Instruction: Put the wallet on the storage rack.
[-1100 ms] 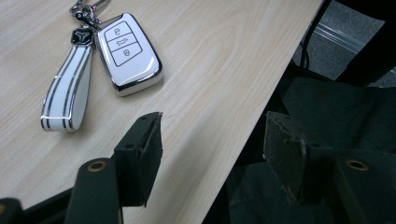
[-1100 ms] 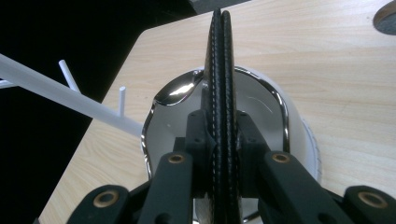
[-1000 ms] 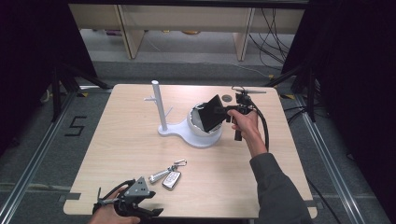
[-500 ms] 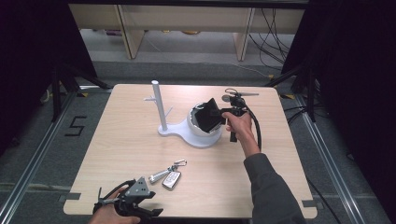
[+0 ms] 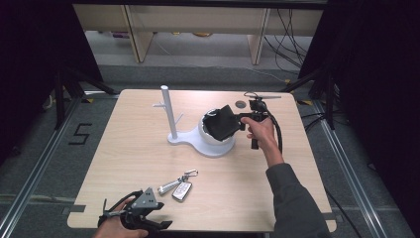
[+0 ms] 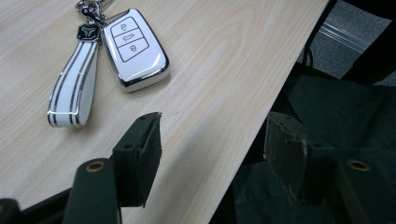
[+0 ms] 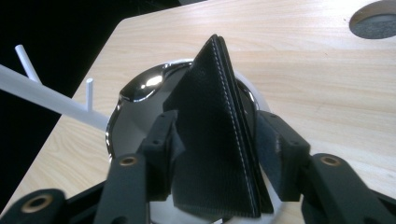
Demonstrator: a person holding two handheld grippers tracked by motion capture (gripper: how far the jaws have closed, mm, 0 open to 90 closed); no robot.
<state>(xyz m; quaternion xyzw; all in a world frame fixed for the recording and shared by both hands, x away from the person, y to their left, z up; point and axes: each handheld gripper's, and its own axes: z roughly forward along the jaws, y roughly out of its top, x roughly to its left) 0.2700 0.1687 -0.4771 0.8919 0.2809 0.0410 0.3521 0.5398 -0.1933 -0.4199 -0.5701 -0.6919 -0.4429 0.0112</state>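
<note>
A black wallet [image 5: 221,122] stands on edge in the shiny bowl [image 7: 140,88] of a white stand [image 5: 208,146] with a thin post [image 5: 167,111]. My right gripper [image 5: 236,121] reaches in from the right. Its jaws have just been opening and now sit on either side of the wallet [image 7: 215,135] with a small gap at one pad. At the table's front edge my left gripper [image 5: 161,225] lies open with nothing between its jaws [image 6: 212,140]. Just beyond it lies a white key fob [image 6: 133,46] with a white striped strap [image 6: 74,84].
The key fob [image 5: 182,190] lies on the wooden table [image 5: 297,168] between the stand and the left gripper. A round hole [image 5: 240,104] sits in the tabletop behind the right hand. The right gripper's cable loops beside that hand. Shelving stands beyond the table.
The right gripper's jaws have spread apart from the wallet, which has settled slightly left and down into the bowl. The left gripper and the key fob have not moved.
</note>
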